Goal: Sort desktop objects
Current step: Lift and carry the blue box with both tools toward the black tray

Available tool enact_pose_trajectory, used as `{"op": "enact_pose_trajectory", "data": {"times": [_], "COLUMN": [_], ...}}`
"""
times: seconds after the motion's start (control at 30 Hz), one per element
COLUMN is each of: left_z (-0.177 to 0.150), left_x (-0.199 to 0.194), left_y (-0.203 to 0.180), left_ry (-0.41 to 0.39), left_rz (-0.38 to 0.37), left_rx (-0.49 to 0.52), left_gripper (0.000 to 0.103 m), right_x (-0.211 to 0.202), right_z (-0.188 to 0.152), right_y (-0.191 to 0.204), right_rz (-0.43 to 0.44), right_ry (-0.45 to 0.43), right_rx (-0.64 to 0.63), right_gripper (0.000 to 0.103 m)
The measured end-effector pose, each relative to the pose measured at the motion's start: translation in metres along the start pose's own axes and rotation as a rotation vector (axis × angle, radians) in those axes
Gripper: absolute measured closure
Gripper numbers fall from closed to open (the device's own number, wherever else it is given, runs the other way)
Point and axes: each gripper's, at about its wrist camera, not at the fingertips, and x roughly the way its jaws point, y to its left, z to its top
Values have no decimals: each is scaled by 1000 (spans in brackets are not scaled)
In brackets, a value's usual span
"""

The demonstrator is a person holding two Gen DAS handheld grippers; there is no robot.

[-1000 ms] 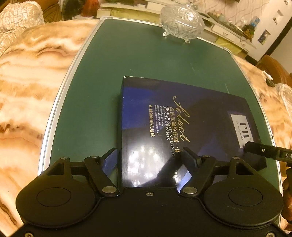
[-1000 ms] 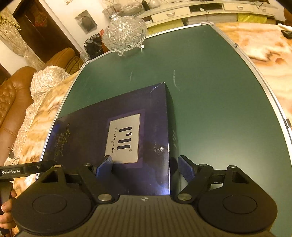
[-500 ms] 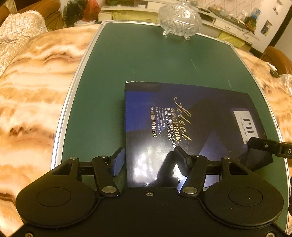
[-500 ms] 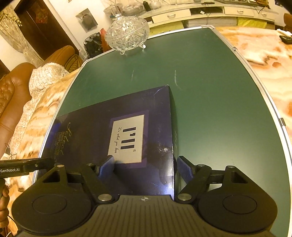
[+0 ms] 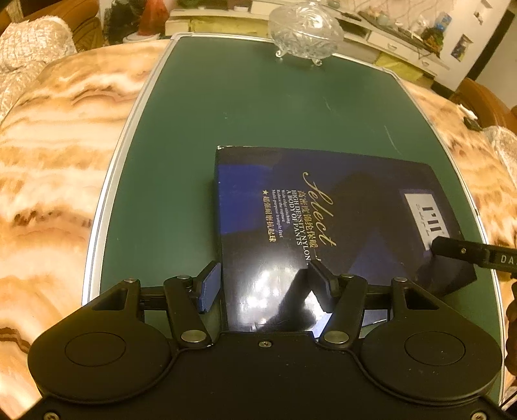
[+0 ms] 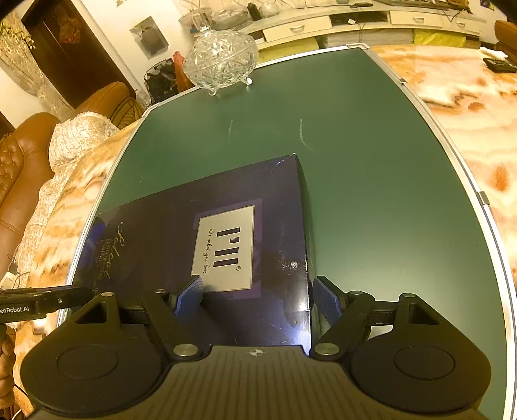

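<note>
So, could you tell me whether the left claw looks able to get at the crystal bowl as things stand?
Probably yes. The green mat lies bare between the dark blue box and the crystal bowl, though the left claw straddles the box's corner.

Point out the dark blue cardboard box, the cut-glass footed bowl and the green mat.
dark blue cardboard box [image 5: 323,206], left wrist view, printed top face
cut-glass footed bowl [image 6: 221,61], right wrist view, its body
green mat [image 6: 371,168], right wrist view, bare surface

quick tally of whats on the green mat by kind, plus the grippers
dark blue box: 1
glass lidded dish: 1
grippers, left gripper and right gripper: 2
total: 4
</note>
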Motion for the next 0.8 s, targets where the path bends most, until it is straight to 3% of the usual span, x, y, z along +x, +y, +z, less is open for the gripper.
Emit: {"op": "enact_pose_trajectory", "data": {"times": [0.47, 0.63, 0.8], "left_z": [-4, 1, 0], "left_x": [6, 21, 28], "left_y": [0, 8, 14], "left_ry": [4, 18, 11], "left_rz": [0, -52, -81], "left_rx": [-17, -64, -105], "left_gripper": [44, 25, 19], "right_x": [0, 2, 8], "right_z": [-7, -6, -4], "right_y": [-4, -11, -17], "right_rz": [2, 33, 67], "right_ry": [3, -7, -5], "right_rx": [13, 31, 54], "right_gripper": [24, 24, 19]}}
